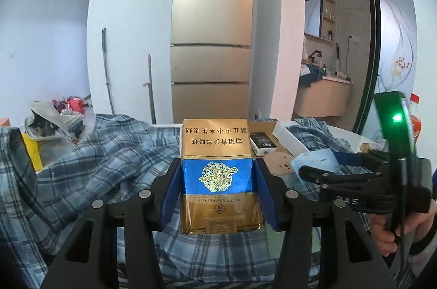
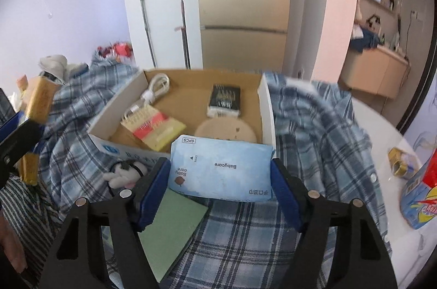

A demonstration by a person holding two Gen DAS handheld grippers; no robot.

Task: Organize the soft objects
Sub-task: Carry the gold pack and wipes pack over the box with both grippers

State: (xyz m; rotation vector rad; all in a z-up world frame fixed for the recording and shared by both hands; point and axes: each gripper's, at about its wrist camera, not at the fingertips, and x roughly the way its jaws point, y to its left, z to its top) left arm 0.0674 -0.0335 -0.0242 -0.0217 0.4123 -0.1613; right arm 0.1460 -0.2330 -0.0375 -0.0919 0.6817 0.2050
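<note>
My left gripper (image 1: 217, 187) is shut on a gold and blue cigarette pack (image 1: 217, 174) and holds it above a blue plaid shirt (image 1: 109, 160). My right gripper (image 2: 221, 177) is shut on a light blue Babycare wipes pack (image 2: 218, 168), held just in front of an open cardboard box (image 2: 131, 89). The box holds a white cable (image 2: 157, 89), a black pack (image 2: 225, 100), a yellow and red packet (image 2: 154, 127) and a round tan disc (image 2: 226, 130). The right gripper shows at the right of the left wrist view (image 1: 314, 171). The left gripper with its pack shows at the left of the right wrist view (image 2: 35, 114).
The plaid shirt (image 2: 314, 130) lies around the box. A green notebook (image 2: 169, 231) and a small plush toy (image 2: 124, 174) lie on it. Snack bags (image 2: 420, 193) sit on the white table (image 2: 382, 130) at right. A fridge (image 1: 211, 43) stands behind. Clutter (image 1: 49, 122) lies far left.
</note>
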